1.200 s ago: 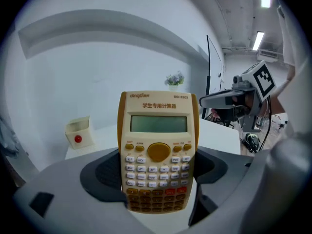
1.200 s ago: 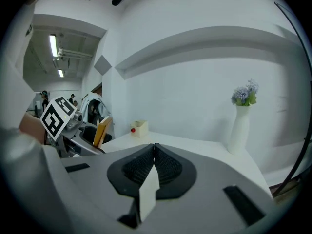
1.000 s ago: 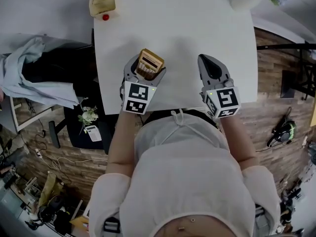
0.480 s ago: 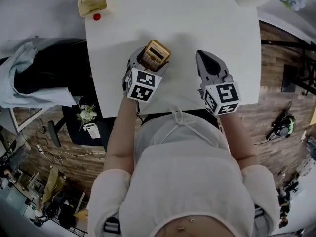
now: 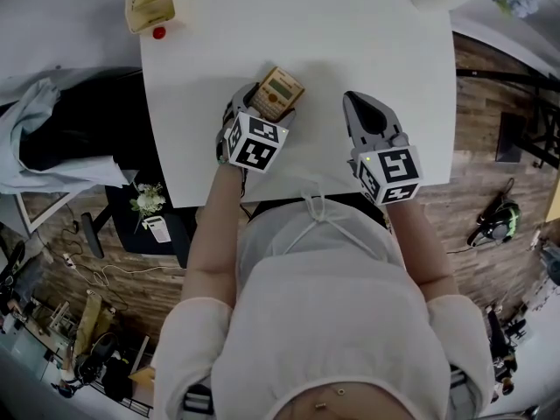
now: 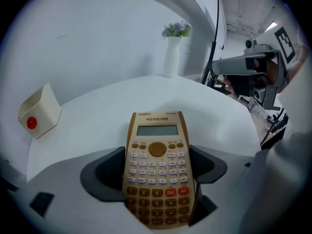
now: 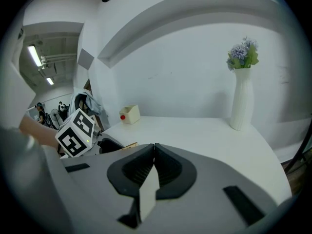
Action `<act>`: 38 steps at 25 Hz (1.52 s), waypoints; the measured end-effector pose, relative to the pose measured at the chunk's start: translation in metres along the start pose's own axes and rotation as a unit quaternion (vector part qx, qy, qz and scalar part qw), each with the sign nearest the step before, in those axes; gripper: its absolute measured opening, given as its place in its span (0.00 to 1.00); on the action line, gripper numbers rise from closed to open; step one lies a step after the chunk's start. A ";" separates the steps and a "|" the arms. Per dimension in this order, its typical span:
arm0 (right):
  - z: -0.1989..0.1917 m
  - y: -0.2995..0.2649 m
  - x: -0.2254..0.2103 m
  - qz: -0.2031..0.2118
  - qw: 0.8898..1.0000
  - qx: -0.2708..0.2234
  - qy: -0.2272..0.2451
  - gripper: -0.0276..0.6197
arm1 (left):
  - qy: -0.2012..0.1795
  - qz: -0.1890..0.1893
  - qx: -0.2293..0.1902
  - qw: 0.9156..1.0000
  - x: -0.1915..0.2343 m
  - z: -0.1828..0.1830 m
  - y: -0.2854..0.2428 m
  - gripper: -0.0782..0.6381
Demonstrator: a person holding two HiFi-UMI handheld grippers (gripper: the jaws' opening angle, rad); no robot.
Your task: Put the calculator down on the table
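- White rectangular table point(image 5: 350, 24) filled the upper part of the head view, with a cream open box bearing a red dot point(image 5: 150, 5) at its far left corner.
- The tan scientific calculator with white and brown keys point(image 6: 157, 165) sat clamped between the left gripper's point(image 5: 262, 110) dark jaws, keys up, with its display end jutting past them over the tabletop.
- Whether it touched the table could not be told.
- The right gripper point(image 7: 154, 155), apart to the right, had its jaws pressed together on nothing.

Head view: tan plastic scientific calculator point(image 5: 278, 90), near end hidden under left gripper point(image 5: 265, 108) cube. Left gripper view: lowest key rows blurred, 6 o'clock. Contact with white table point(image 5: 367, 51) possibly made, unclear.
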State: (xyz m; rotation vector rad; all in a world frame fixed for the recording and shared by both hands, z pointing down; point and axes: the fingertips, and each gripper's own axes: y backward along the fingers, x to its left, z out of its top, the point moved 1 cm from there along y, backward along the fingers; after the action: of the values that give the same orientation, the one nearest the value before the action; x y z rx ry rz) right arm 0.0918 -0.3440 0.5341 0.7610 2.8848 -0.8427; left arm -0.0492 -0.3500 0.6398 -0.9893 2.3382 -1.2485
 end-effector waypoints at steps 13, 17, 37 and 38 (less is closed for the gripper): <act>0.013 0.007 0.000 0.024 0.999 -0.013 -0.023 0.05 | 0.016 0.020 -0.025 0.999 0.002 0.003 0.010 0.68; 0.023 0.010 0.005 0.029 0.999 -0.023 -0.015 0.05 | 0.019 0.024 -0.057 0.998 0.004 0.017 0.033 0.68; 0.103 0.075 0.037 0.021 0.987 -0.133 0.093 0.05 | 0.002 0.136 -0.346 0.928 -0.005 0.129 0.231 0.18; 0.106 0.079 0.038 0.021 0.985 -0.138 0.097 0.05 | 0.007 0.138 -0.354 0.925 -0.005 0.131 0.238 0.17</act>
State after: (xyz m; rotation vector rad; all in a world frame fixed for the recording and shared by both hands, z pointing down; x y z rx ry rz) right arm 0.0856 -0.3239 0.3976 0.9138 3.0472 -0.3686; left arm -0.0749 -0.3348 0.3701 -0.7759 2.8729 -0.2872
